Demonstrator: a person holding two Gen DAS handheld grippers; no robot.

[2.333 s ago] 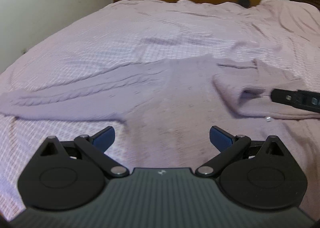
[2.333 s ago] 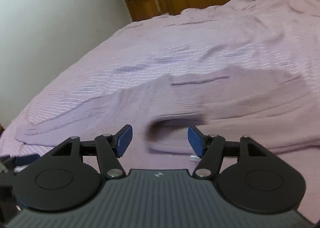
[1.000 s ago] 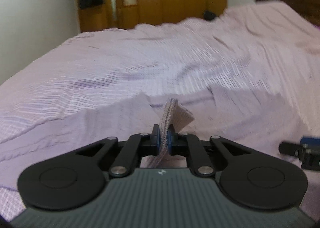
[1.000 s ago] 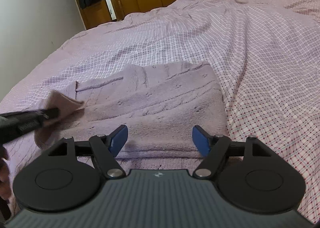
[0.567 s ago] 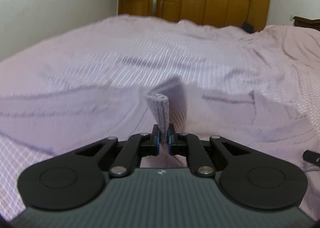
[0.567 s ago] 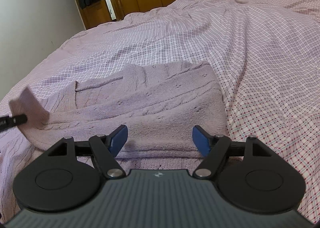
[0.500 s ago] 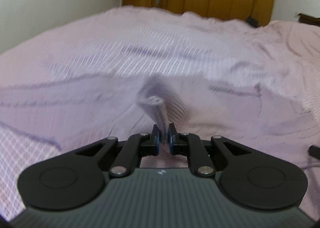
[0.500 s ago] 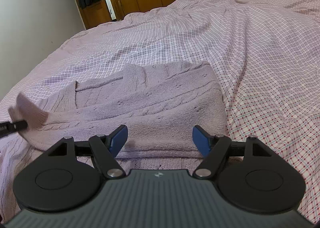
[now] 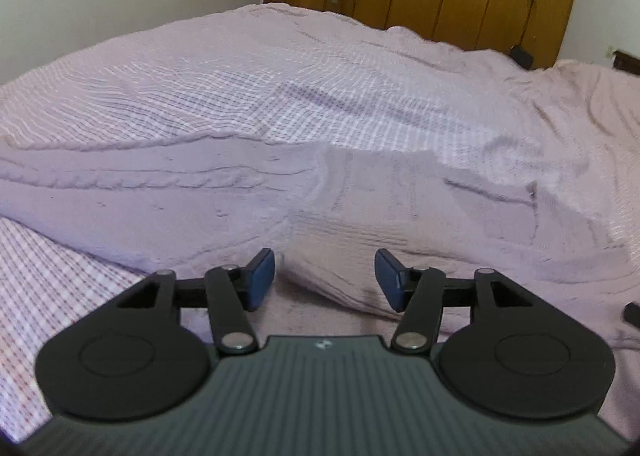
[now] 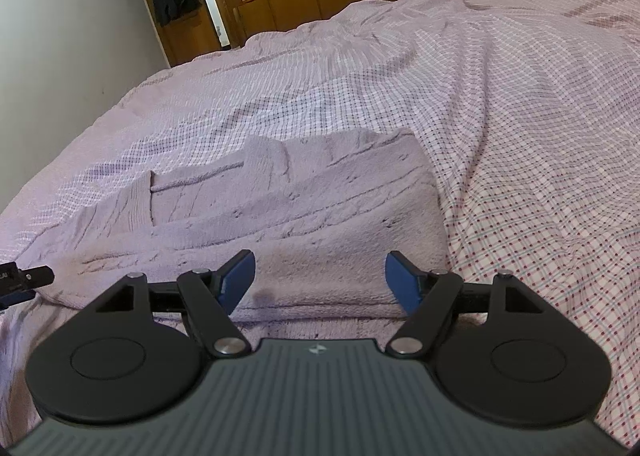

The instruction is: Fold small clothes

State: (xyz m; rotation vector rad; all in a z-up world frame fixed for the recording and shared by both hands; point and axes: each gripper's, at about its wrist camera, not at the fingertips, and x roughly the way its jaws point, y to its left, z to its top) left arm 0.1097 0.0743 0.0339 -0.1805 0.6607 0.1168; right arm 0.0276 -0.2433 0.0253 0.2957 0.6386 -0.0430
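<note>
The left gripper (image 9: 324,280), jaws just opened and empty, hovers nearest the sweater (image 9: 360,208), whose sleeve stretches toward the bed's (image 9: 320,68) left edge

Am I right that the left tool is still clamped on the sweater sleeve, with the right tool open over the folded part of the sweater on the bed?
Not quite. The left tool isn't clamped: the left wrist view shows its jaws apart, having just opened, with the sleeve lying flat on the sweater. The rest holds: the right tool is open over the folded part on the bed.
</note>
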